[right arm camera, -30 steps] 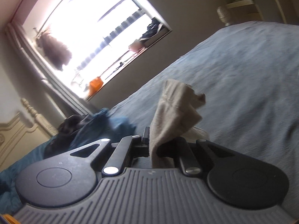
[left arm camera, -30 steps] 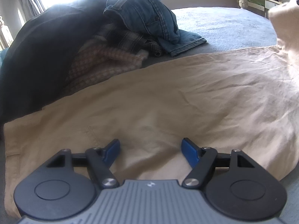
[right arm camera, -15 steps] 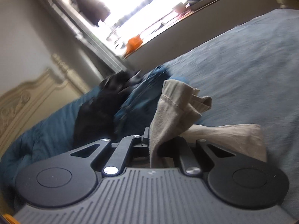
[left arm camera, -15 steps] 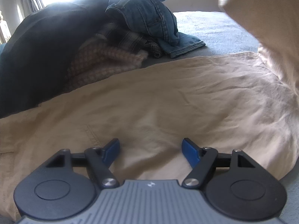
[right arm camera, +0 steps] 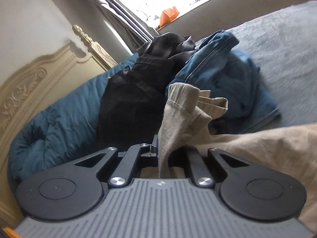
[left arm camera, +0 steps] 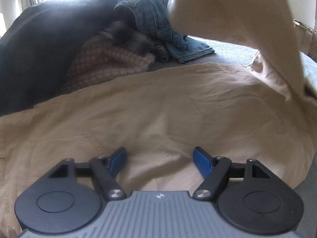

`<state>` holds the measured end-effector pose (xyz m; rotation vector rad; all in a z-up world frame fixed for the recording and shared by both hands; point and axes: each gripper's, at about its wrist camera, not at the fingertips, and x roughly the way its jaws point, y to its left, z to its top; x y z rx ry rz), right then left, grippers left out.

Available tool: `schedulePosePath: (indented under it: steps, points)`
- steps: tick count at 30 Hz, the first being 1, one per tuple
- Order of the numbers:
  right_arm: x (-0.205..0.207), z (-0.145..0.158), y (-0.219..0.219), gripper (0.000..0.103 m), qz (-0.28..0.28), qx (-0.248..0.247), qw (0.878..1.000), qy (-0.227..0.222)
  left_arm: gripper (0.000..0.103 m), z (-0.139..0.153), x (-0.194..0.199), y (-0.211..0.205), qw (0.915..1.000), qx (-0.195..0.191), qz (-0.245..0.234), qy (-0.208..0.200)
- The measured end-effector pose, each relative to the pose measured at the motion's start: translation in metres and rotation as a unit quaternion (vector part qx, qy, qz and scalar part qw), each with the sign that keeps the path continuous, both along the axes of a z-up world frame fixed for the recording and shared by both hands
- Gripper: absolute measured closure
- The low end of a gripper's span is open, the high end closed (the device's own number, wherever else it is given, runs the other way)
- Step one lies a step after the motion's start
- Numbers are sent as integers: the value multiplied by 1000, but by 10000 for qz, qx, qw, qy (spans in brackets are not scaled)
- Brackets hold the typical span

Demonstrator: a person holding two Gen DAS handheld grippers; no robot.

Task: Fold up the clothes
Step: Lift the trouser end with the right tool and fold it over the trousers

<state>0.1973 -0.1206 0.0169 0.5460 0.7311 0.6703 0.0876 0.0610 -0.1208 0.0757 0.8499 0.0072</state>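
We see the beige trousers [left arm camera: 158,103] spread wide and wrinkled across the near part of the bed, a stitched pocket seam showing at near left. At the right, one part of them is lifted off the bed and hangs in a broad sheet above the flat cloth. Its hemmed end [right arm camera: 182,107] stands bunched and upright, with the rest trailing away to the right.

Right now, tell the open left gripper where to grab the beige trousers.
Take the near edge of the beige trousers lying flat just ahead of the left gripper, coming in low from the front. The right gripper already holds the lifted hem end.
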Motion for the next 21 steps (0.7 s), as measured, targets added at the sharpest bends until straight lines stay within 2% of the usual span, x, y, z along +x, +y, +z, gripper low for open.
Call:
schedulePosePath:
  steps: [5,10,17,21]
  points:
    - [-12,-24,16,99,-277,405,9987,137,27,7,-5,14,9997,-248,1,27]
    - [-16,-25,28,99,-180,242,9995,66,28,18,-13,34,9986,-521,75,56]
    - [-19,-32,46,99,7,268,9996,34,28,43,-53,91,9939,-743,781,-243]
    - [-20,-41,59,99,90,283,9995,113,28,48,-75,115,9889,-813,1190,-368]
